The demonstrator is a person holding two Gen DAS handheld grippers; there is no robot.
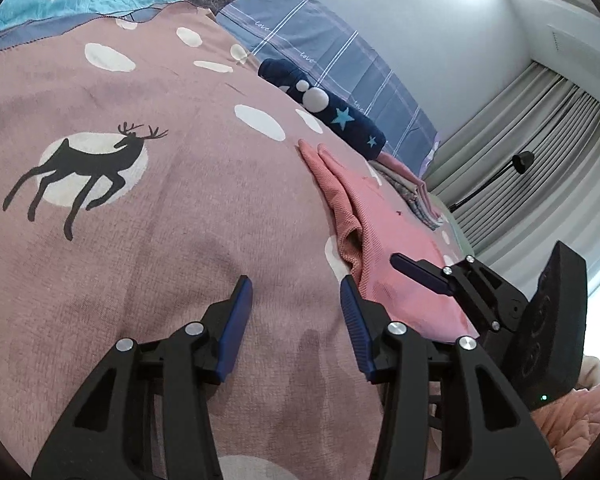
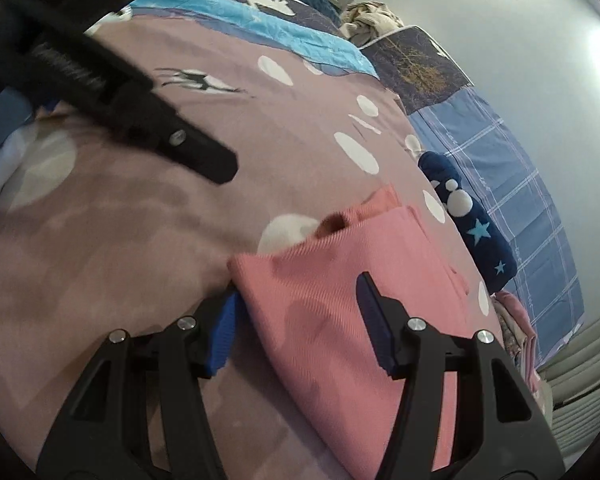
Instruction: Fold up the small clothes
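A pink ribbed garment (image 1: pixel 384 236) (image 2: pixel 340 280) lies folded on the mauve deer-print blanket (image 1: pixel 180 220) (image 2: pixel 160 220). In the left wrist view my left gripper (image 1: pixel 295 282) hovers open just left of the garment, with only blanket between its blue pads. My right gripper (image 2: pixel 300 288) is open and straddles the garment's near folded corner. Its left fingertip is hidden behind the cloth edge and its right finger (image 2: pixel 374 312) rests above the cloth. That same gripper (image 1: pixel 420 274) shows over the pink cloth in the left wrist view. The left gripper's finger (image 2: pixel 204 156) appears blurred at upper left.
A navy folded piece with stars and white dots (image 1: pixel 332 110) (image 2: pixel 472 220) lies beyond the pink one. A stack of folded clothes (image 1: pixel 416 192) (image 2: pixel 518 332) sits to its right. A blue plaid pillow (image 1: pixel 320 52) lines the wall; grey curtains (image 1: pixel 540 168) hang far right.
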